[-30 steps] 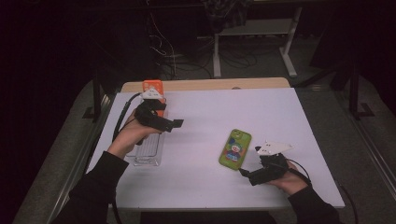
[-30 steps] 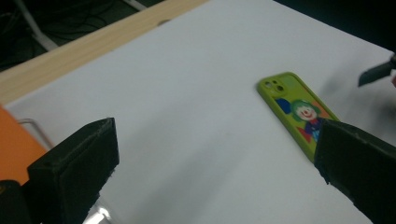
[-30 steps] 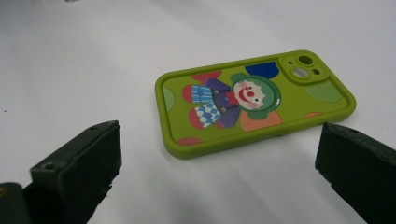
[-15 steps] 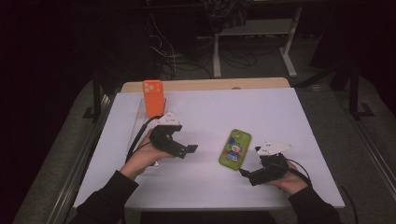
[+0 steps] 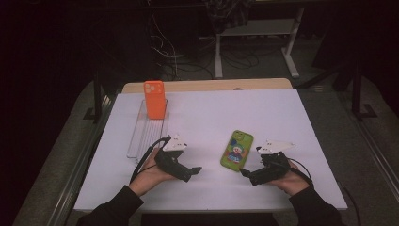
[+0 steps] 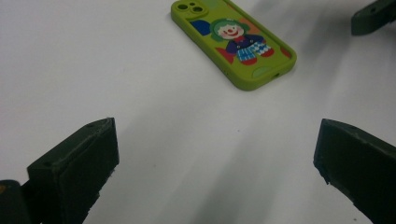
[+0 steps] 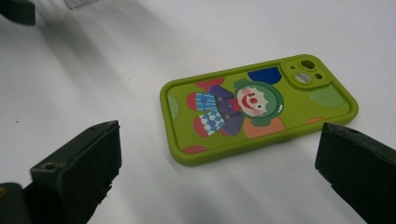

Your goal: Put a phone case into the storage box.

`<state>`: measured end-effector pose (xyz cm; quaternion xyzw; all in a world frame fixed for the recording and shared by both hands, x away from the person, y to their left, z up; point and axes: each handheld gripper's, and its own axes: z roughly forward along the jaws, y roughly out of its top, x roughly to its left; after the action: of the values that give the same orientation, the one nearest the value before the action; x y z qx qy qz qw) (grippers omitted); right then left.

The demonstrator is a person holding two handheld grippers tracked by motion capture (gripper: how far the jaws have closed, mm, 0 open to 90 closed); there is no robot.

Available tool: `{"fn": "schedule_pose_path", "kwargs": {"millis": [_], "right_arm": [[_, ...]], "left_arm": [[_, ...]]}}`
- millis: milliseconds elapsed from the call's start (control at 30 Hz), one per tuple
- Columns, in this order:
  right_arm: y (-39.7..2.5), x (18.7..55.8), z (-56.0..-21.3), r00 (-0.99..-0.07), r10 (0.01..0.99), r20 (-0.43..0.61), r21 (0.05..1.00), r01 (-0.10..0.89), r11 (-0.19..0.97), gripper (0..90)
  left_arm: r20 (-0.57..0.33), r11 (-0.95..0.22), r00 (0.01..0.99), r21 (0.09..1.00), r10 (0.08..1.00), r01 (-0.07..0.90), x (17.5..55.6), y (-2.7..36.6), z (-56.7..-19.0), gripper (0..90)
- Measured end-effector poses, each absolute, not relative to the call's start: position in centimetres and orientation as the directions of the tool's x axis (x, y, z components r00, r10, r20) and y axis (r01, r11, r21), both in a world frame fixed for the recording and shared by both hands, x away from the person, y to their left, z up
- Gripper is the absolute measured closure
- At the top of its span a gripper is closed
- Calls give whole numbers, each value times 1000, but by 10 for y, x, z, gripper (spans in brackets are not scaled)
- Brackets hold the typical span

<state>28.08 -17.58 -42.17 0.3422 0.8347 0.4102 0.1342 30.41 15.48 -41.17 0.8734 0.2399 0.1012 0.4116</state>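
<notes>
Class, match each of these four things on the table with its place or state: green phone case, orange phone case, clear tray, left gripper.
Things:
1. green phone case
2. orange phone case
3. clear tray
4. left gripper

Places or states:
A. standing upright at the tray's far end
B. lying flat between the two grippers
C. jaws wide open, holding nothing
D. lying along the left part of the white table

Pairs: 1-B, 2-A, 3-D, 4-C
</notes>
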Motion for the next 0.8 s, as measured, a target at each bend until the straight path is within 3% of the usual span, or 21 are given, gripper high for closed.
{"fn": "schedule_pose_path", "kwargs": {"millis": [200, 467, 800], "right_arm": [[-169, 291, -414, -733, 673, 104, 751, 501, 430, 8], [-153, 310, -404, -729, 668, 149, 742, 529, 412, 171], [-121, 336, -401, -735, 660, 156, 695, 556, 455, 545]], "left_arm": [[-35, -540, 864, 768, 502, 345, 304, 155, -413, 0], [-48, -537, 864, 765, 502, 354, 305, 155, -414, 0], [-42, -550, 869, 759, 494, 349, 306, 155, -414, 0]]}}
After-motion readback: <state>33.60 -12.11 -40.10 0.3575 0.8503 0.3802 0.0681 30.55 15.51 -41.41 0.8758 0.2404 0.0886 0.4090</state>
